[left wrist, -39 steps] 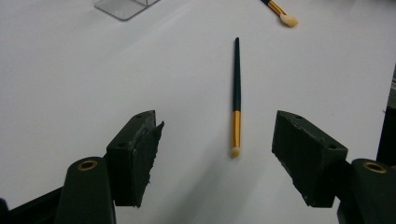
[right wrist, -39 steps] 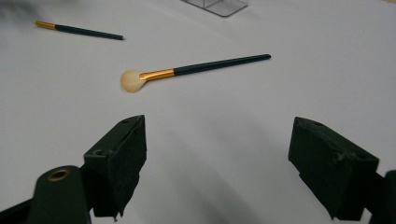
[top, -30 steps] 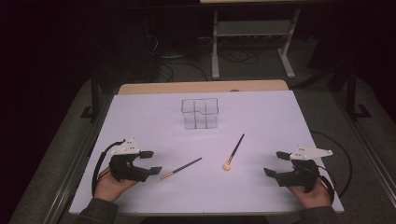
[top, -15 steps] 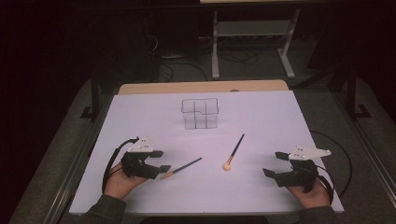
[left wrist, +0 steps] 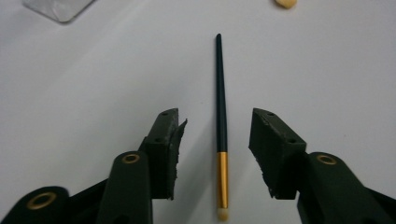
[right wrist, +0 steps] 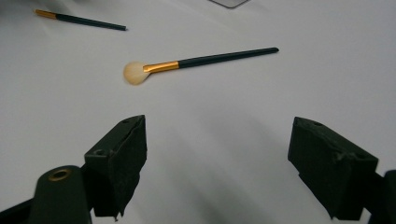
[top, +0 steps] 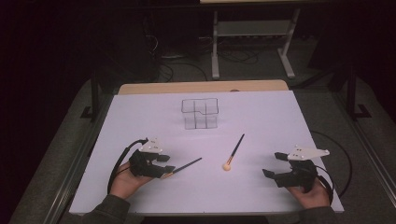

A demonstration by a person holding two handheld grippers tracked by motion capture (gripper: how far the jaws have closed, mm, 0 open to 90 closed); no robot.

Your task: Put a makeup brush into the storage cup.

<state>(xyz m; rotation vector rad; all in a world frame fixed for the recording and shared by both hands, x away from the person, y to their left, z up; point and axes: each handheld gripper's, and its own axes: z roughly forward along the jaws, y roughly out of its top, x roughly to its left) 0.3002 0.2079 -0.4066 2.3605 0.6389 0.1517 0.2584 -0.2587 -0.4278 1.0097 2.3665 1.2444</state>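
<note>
**Left gripper view: slim brush lies between parted fingers**

Left gripper view shows the left gripper [left wrist: 217, 140] with its fingers [left wrist: 163, 149] apart, blocky black pads with frayed inner faces. Between them, touching neither, lies the thin brush [left wrist: 221, 135]: a tapering dark handle, a shiny gold ferrule and a small pale tip near the bottom edge, all flat on the matte white table [left wrist: 93, 84].

The high view adds the clear plastic organizer [top: 200, 113], boxy and divided, well beyond the fingers; its compartments are hard to make out.

In the right gripper view the right gripper [right wrist: 219, 163] is spread wide and empty. Ahead of it lies the round-headed brush [right wrist: 201, 61], fluffy cream head and gold collar.
</note>
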